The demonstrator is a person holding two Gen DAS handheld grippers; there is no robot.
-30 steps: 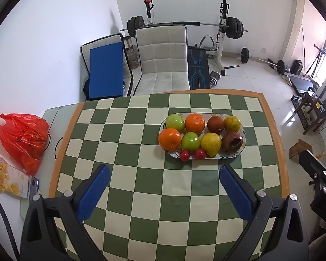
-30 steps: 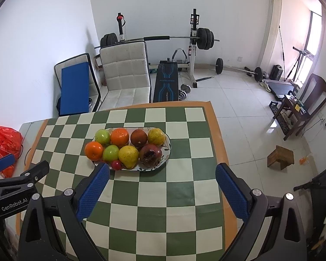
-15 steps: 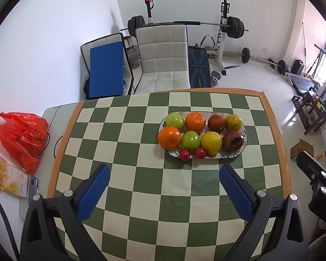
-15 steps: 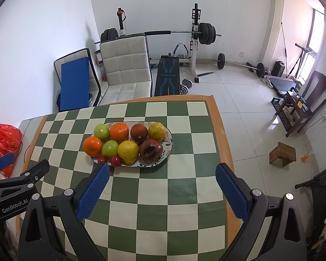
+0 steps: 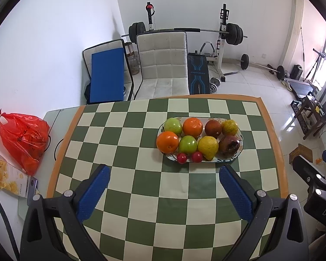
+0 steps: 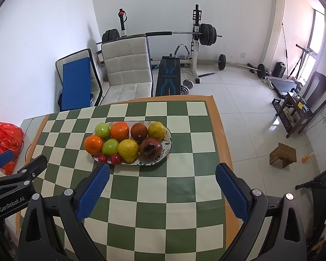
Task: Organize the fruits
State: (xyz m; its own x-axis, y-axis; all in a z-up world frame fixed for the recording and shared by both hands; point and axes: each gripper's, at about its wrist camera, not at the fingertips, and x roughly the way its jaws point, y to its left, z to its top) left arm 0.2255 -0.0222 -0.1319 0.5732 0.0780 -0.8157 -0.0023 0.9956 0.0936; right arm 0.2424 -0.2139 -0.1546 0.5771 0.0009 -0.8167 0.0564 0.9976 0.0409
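Observation:
An oval patterned plate (image 5: pixel 240 150) (image 6: pixel 168 150) sits on the green-and-white checkered table. It holds two oranges (image 5: pixel 167 142), two green apples (image 5: pixel 187 144), a yellow pear (image 5: pixel 208 147), a dark pomegranate (image 5: pixel 229 145), a brown fruit (image 5: pixel 213 128), a yellow-green citrus (image 5: pixel 230 127) and two small red fruits (image 5: pixel 182 158). My left gripper (image 5: pixel 163 187) is open and empty, above the table in front of the plate. My right gripper (image 6: pixel 162 186) is open and empty, in front of the plate and to its right.
A red plastic bag (image 5: pixel 21 139) and a snack packet (image 5: pixel 4 177) lie on the glass tabletop left of the cloth. A white chair (image 5: pixel 163 65) and a blue-cushioned chair (image 5: pixel 106 76) stand behind the table. Gym equipment fills the room beyond.
Both grippers have eased slightly, so the plate sits a little differently in each view. Both stay open and empty. The fruit has not moved.

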